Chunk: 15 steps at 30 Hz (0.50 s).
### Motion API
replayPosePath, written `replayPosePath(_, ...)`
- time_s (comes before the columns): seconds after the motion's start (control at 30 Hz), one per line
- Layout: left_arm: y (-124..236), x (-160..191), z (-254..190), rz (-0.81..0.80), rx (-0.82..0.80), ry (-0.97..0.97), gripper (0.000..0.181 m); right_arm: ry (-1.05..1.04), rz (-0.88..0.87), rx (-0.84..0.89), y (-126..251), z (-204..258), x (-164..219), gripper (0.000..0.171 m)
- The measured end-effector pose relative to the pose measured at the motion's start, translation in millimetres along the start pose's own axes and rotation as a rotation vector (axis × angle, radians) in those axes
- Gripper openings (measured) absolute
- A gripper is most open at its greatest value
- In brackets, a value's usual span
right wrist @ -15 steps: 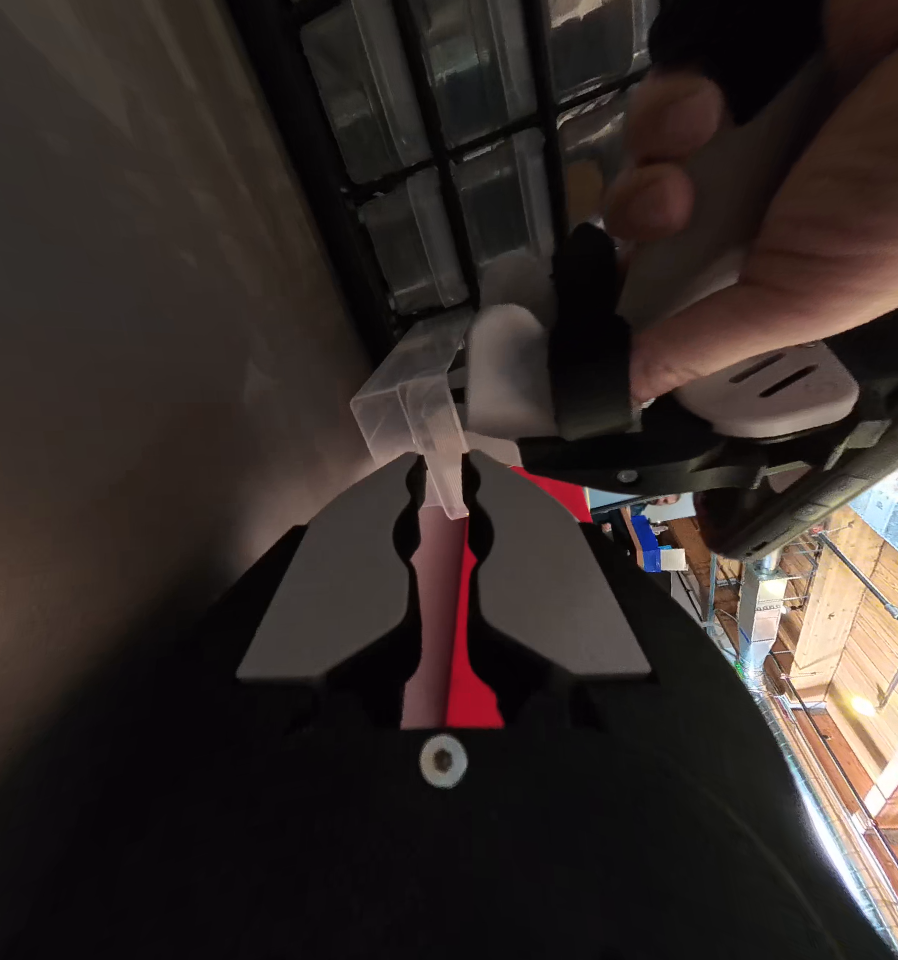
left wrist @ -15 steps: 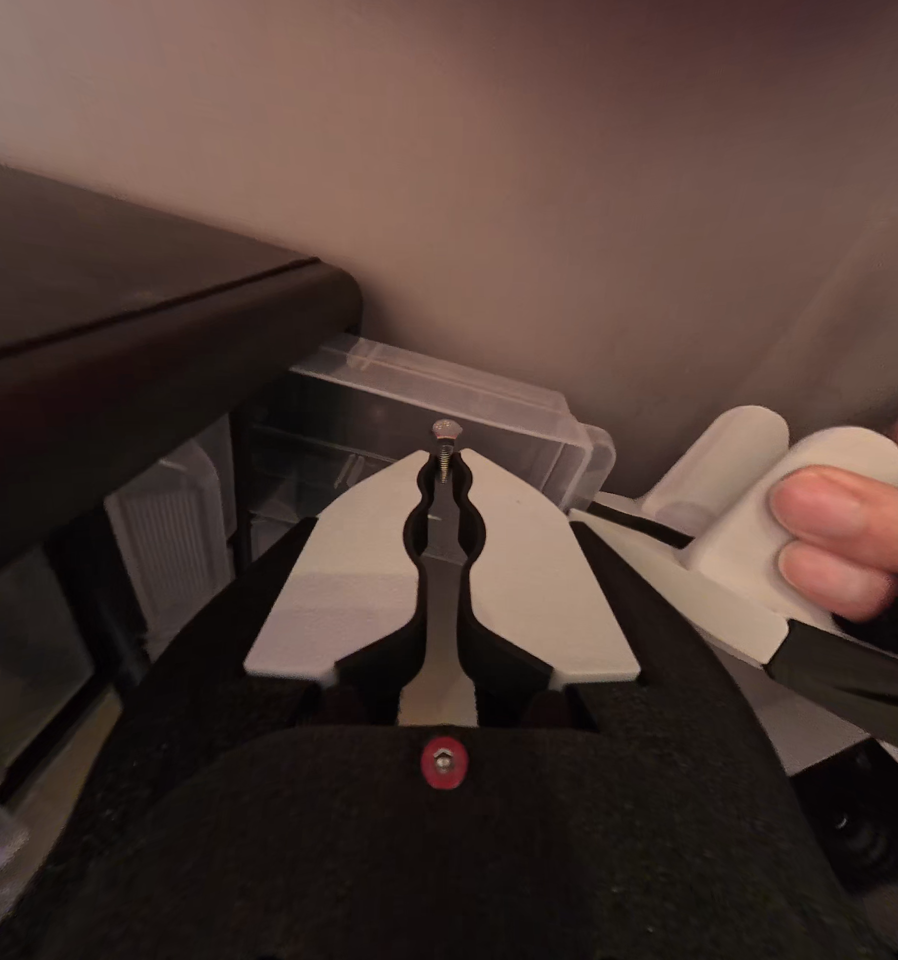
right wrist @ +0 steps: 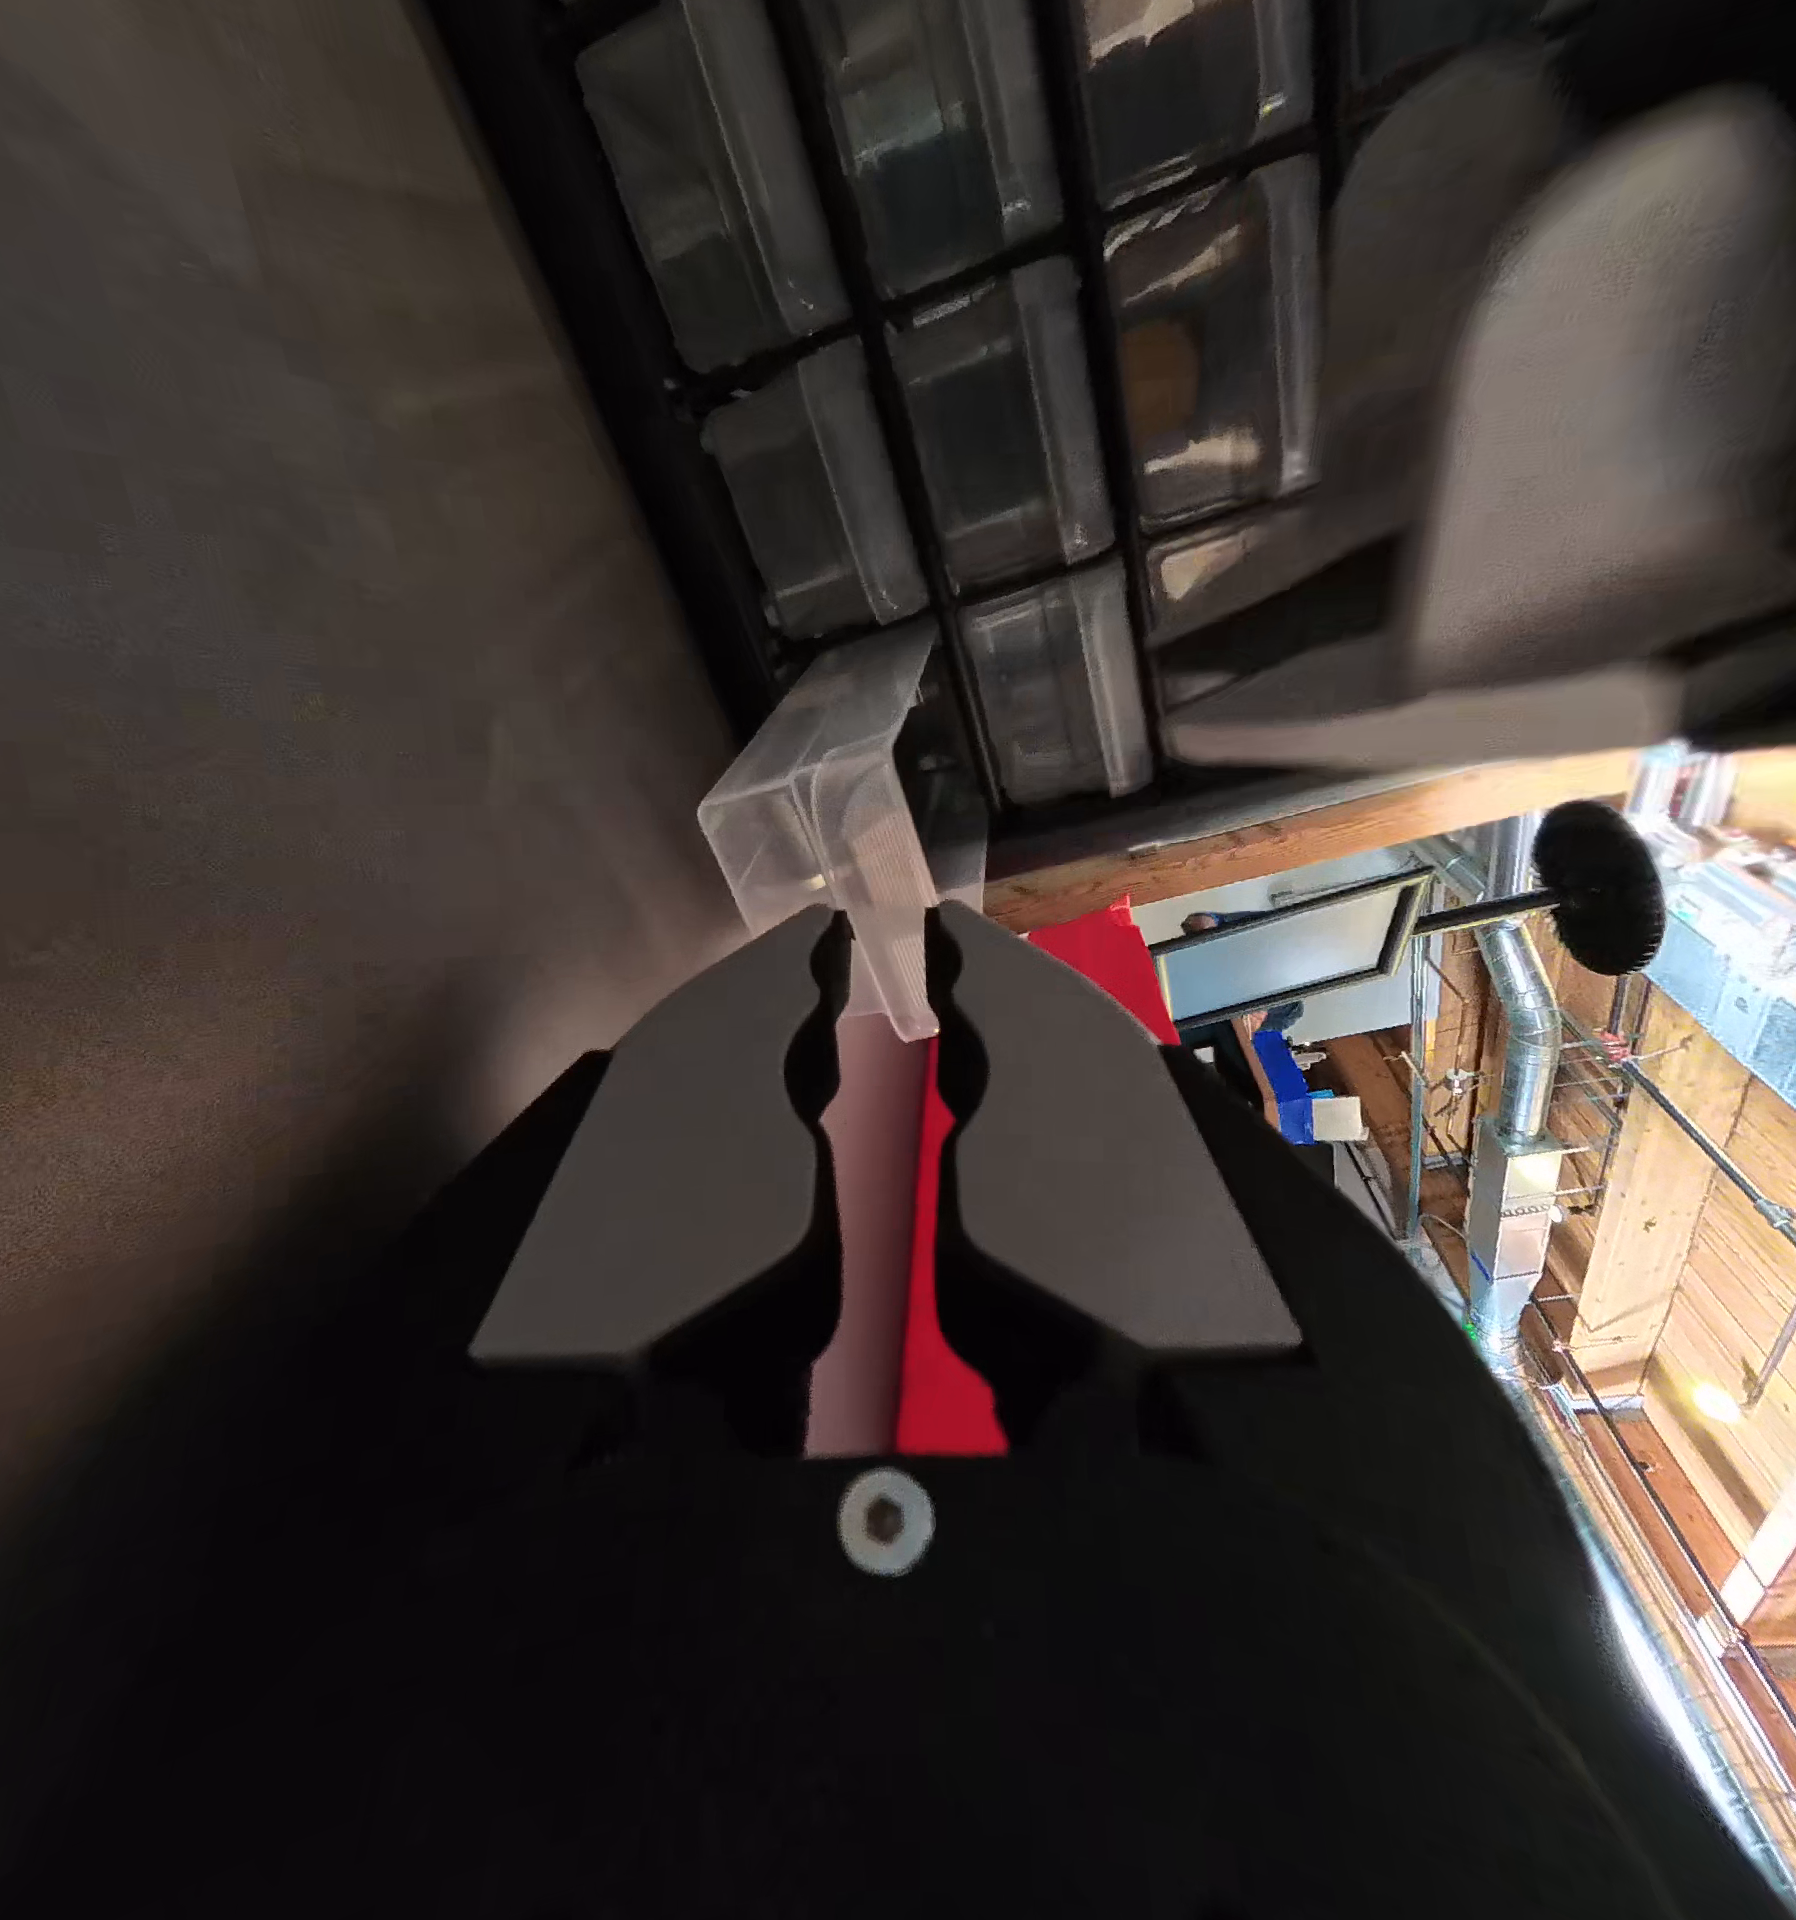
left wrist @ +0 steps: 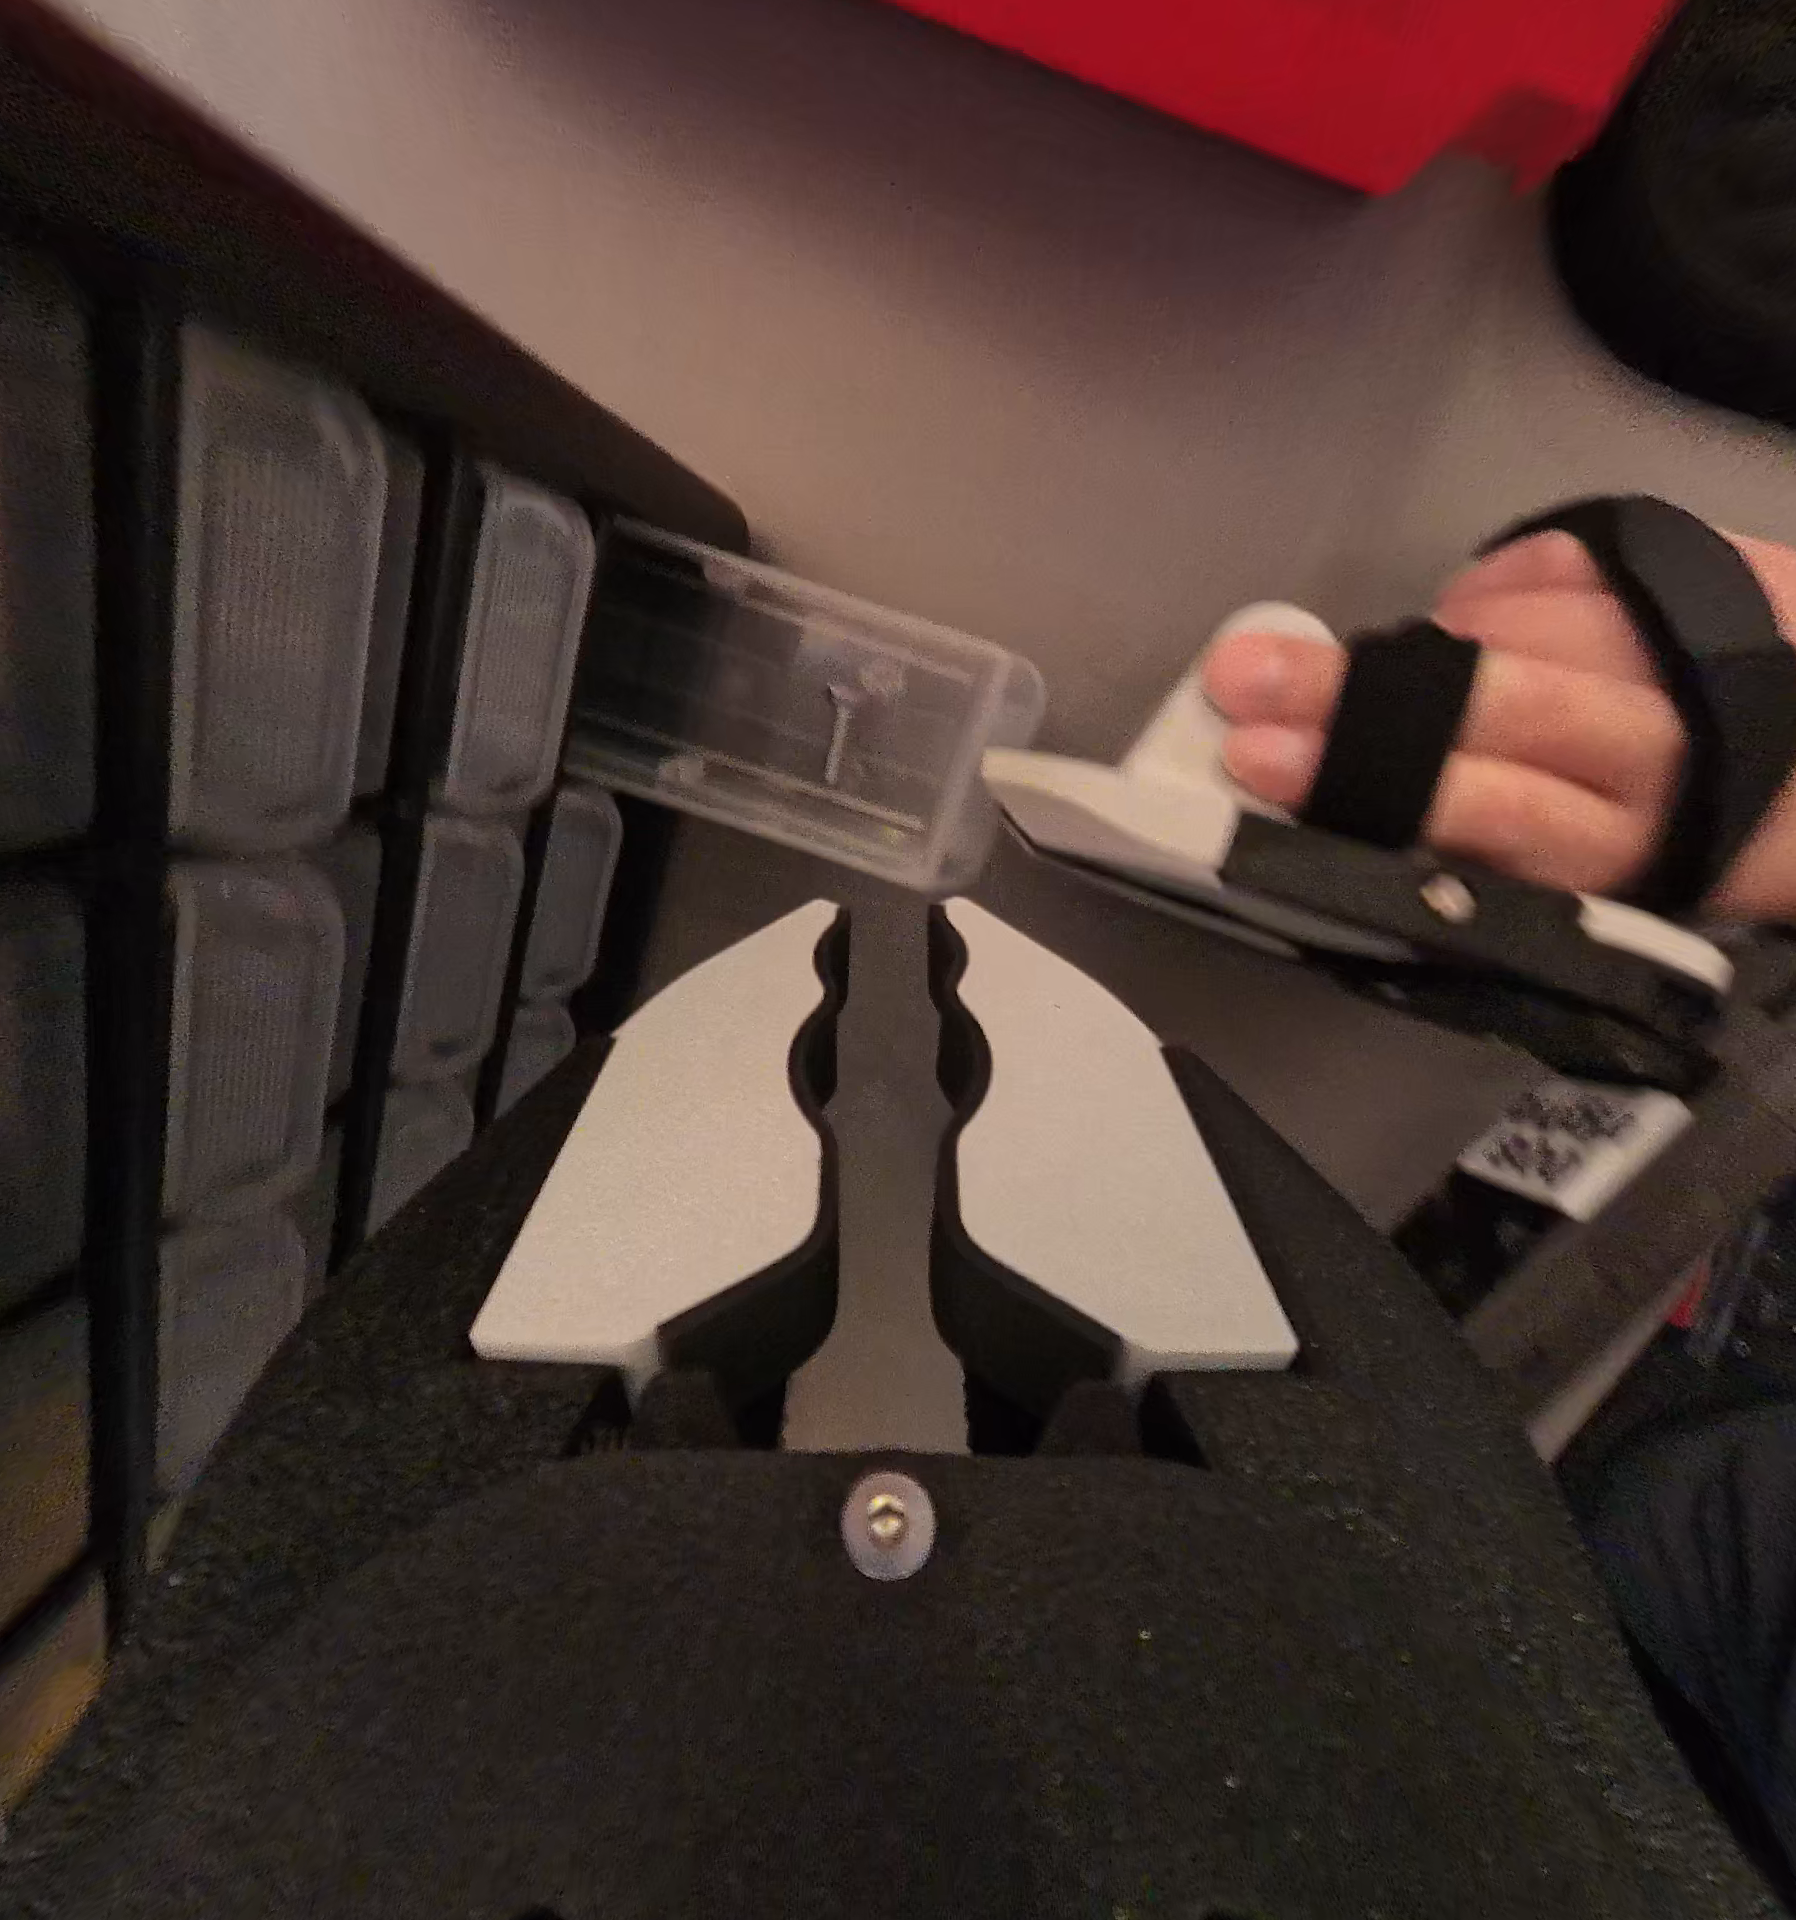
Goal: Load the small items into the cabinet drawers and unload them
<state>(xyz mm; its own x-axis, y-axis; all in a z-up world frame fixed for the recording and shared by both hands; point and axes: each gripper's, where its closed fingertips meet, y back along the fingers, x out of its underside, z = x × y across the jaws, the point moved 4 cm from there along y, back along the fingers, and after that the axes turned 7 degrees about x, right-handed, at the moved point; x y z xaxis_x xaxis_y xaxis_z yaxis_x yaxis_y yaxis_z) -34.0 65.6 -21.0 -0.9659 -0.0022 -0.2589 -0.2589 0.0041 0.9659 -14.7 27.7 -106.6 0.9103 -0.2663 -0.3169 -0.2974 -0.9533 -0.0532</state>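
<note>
A clear plastic drawer (left wrist: pixel 728 665) is pulled out of the top right corner of the black cabinet (left wrist: pixel 281 727). A small metal screw (left wrist: pixel 840 727) lies inside it. My left gripper (left wrist: pixel 896 914) is open and empty, just below the drawer's front end. My right gripper (left wrist: pixel 998 790), held by a hand, comes in from the right. In the right wrist view the right gripper (right wrist: pixel 889 920) is shut on the handle tab of the drawer (right wrist: pixel 780 821). A blurred white finger (right wrist: pixel 1559 416) of the left gripper passes in front of the cabinet (right wrist: pixel 977 416).
The cabinet holds several closed clear drawers (left wrist: pixel 270 582). A plain wall (left wrist: pixel 977 364) runs beside it, with a red panel (left wrist: pixel 1237 83) beyond. The hand (left wrist: pixel 1600 707) on the right gripper wears a black strap. A workshop with wooden walls and ducts (right wrist: pixel 1517 1039) shows behind. Left tips to right tips: about 6 cm. About 15 cm separates my right fingertips from the red panel (left wrist: pixel 1237 83).
My left gripper has let go of the screw, which now lies in the drawer, and has dropped below the drawer and pulled back. My right gripper still holds the drawer's handle.
</note>
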Motion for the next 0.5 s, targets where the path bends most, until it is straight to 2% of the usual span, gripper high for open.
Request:
replayPosePath(0.17,51,67,2,-0.076,-0.027,0.067,0.014,-0.018,0.012,0.031,-14,3,-3,0.018)
replayPosePath(0.37,109,163,30,-0.182,-0.115,0.292,0.013,0.008,0.034,0.054,-42,4,-2,0.019)
replayPosePath(0.5,130,221,44,-0.273,-0.128,0.434,0.013,0.021,0.041,0.065,-58,4,-2,0.020)
